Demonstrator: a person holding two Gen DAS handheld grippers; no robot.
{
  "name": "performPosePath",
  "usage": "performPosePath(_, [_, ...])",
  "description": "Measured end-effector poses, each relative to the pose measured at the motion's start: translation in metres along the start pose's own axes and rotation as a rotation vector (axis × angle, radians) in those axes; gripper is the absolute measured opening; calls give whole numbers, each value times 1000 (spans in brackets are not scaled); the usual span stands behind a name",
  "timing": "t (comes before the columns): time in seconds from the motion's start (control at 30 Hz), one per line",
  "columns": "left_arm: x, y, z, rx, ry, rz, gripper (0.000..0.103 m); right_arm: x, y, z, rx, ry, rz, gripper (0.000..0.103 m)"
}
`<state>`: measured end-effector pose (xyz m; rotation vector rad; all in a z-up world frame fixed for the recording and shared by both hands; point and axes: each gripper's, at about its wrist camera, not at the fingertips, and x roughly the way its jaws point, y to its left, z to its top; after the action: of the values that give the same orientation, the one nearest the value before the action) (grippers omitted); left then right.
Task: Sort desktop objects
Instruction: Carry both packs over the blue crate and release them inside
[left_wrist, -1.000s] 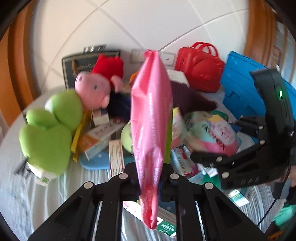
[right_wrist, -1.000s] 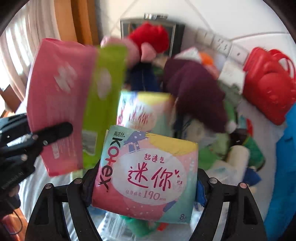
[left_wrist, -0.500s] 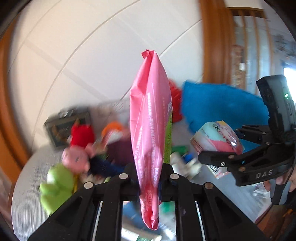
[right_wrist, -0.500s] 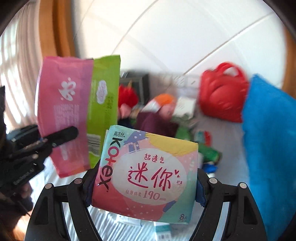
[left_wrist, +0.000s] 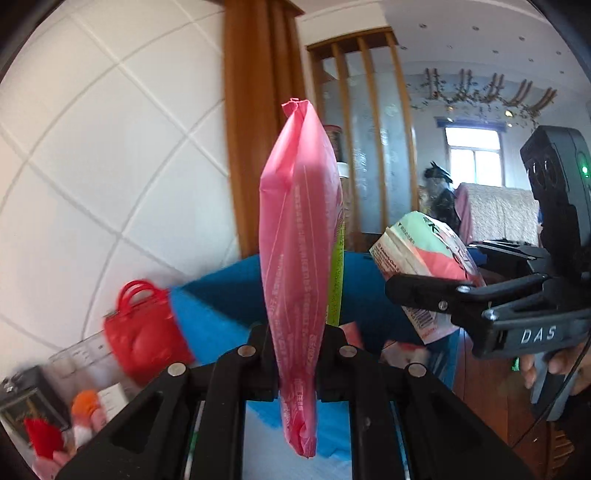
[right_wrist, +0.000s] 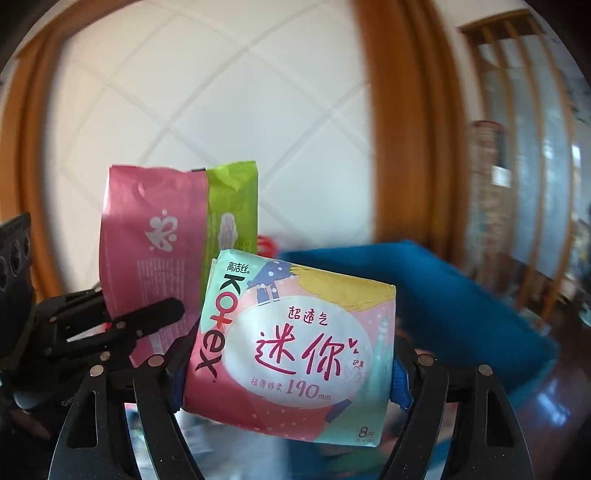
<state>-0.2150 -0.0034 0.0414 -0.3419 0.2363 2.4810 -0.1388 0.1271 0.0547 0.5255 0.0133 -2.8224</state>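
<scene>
Packets of sanitary pads ride in both grippers, held up in the air in front of a white wall crossed by diagonal lines. The left gripper (left_wrist: 295, 363) has its fingers pinched tight on the lower part of a tall pink packet (left_wrist: 297, 258), which stands upright, edge-on to its own camera, with a green packet (right_wrist: 233, 210) pressed against its far side. The right gripper (right_wrist: 291, 363) has its fingers spread wide yet clamped on the two sides of a broad pastel packet (right_wrist: 295, 350) printed with "Kotex" and red Chinese lettering; the packet sits slightly tilted, its face toward the camera. Seen from the left, the right gripper and its load hang just beside the pink packet, apart from it, and a hand (left_wrist: 554, 365) grips the handle below. Behind and below the packets lies a blue cushion (right_wrist: 443, 295); a red handbag (left_wrist: 142, 332) stands next to it, and a few soft toys (left_wrist: 55, 435) lie blurred at the lower left. A wooden door frame (left_wrist: 258, 129) rises beyond.
</scene>
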Motion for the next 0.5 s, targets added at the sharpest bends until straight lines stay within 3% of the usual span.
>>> performPosePath(0.1, [48,-29,22,0,29,-15,13,7,-49,8,32,12,-88,80])
performPosePath(0.17, [74,-43,32,24,59,31,16,23,-83,13,73,54,-96,82])
performPosePath(0.2, [87,-52,37,39,74,74,22,28,-96,15,97,59,-102,91])
performPosePath(0.27, [101,-57,45,17,73,120,39,35,-115,18,111,56,-132,99])
performPosePath(0.33, [104,-57,50,-23,52,169,70,36,-128,21,109,42,-152,99])
performPosePath(0.4, [98,-53,47,-47,14,232,78,34,-138,21,114,36,-141,99])
performPosePath(0.5, [96,-50,40,-50,17,290,78,32,-143,17,128,34,-124,100])
